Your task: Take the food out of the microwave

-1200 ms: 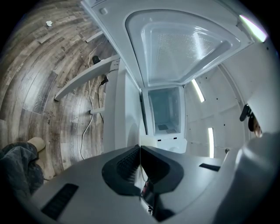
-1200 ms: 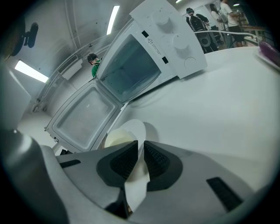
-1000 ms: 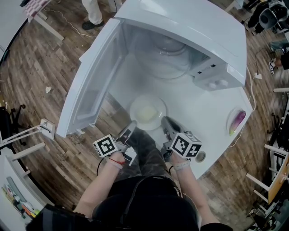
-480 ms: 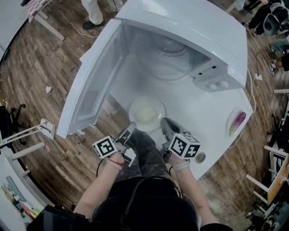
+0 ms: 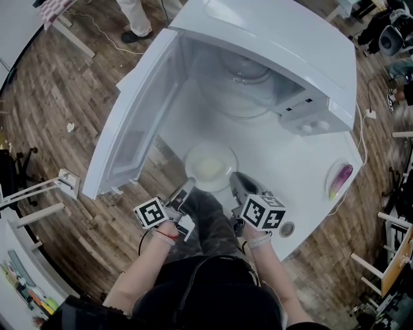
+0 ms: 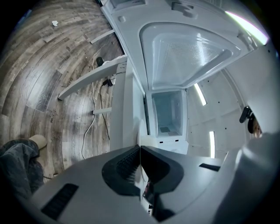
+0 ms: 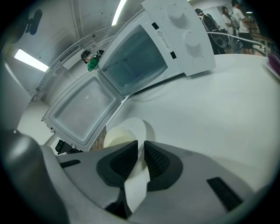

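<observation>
A white plate (image 5: 210,155) with pale yellow food (image 5: 208,169) rests on the white table (image 5: 284,161), just in front of the open microwave (image 5: 271,38). The microwave door (image 5: 135,116) swings out to the left. My left gripper (image 5: 187,185) is shut on the plate's near left rim, which shows as a thin white sliver between the pads of the left gripper (image 6: 140,151). At the plate's near right rim, my right gripper (image 5: 235,177) is shut on it. In the right gripper view the plate (image 7: 127,129) runs up between the jaws of the right gripper (image 7: 140,153).
The microwave cavity (image 7: 135,61) stands empty behind the plate, its door (image 7: 83,109) open at the left. A small dish with a purple item (image 5: 339,173) sits at the table's right edge. A round object (image 5: 286,225) lies near the front edge. A person's legs (image 5: 135,19) are far back.
</observation>
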Tool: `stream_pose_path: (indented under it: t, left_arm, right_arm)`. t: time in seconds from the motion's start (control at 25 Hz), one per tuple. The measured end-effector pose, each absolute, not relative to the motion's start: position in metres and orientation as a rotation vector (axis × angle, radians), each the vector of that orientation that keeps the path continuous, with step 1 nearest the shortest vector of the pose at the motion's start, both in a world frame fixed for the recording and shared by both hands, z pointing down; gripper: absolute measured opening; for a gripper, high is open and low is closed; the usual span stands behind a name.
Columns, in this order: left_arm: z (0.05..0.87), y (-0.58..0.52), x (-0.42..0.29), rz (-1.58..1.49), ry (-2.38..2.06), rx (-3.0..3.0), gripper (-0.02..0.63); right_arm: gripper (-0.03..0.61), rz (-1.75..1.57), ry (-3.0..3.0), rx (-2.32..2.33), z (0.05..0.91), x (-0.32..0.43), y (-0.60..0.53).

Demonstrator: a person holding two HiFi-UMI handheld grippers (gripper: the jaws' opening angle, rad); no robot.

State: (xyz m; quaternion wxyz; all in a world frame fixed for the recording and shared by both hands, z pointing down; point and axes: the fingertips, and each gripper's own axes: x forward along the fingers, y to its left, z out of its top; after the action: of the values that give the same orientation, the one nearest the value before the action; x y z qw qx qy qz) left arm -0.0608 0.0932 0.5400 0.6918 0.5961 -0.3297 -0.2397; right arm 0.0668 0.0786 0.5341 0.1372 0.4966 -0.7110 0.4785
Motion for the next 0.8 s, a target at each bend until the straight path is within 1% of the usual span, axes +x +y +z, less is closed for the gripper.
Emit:
stream_pose_path:
  t: [0.4,0.8]
  left_arm:
    - [0.5429,0.0934,-0.0630,-0.516,-0.751,1.330,0.016]
    - [0.5433,0.0920,-0.0626,-0.505,-0.741,1.353,0.017]
  right_arm:
    - [0.057,1.282,-2.045,1.396,0.5362,0.0657,0.0798]
    - [0.057,1.251,-2.038,1.411,0.5354,0.0675,0.0785]
